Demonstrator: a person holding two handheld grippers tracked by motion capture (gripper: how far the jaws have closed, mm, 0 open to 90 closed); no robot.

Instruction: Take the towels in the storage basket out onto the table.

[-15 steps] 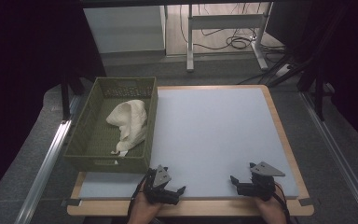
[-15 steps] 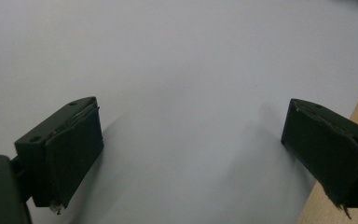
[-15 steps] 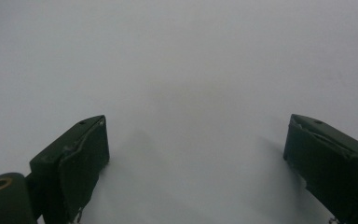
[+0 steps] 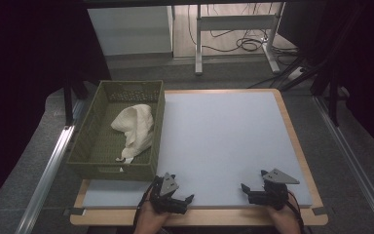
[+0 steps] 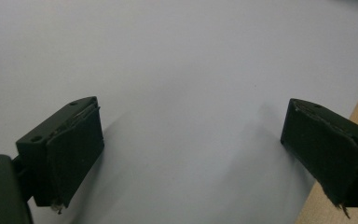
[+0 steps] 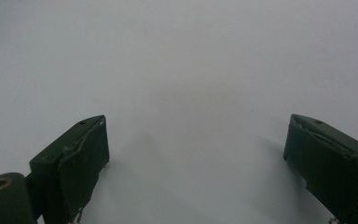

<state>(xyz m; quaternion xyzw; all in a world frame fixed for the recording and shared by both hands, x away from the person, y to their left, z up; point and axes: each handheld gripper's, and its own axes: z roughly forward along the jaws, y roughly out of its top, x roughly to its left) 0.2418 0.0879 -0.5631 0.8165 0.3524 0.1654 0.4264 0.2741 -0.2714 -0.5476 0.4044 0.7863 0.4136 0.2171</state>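
Note:
A white crumpled cloth lies inside a green woven basket at the table's left side. Both grippers rest low at the near edge of the pale blue mat, each held by a hand. The left gripper sits just in front of the basket's near right corner, open, with only bare mat between its jaws. Toward the near right corner the right gripper is also open, and its jaws hold nothing. Neither gripper touches the cloth or the basket.
The mat lies on a wooden table whose rim shows along the right and near sides. Metal rails run along the floor on both sides. A metal stand and cables lie beyond the far edge.

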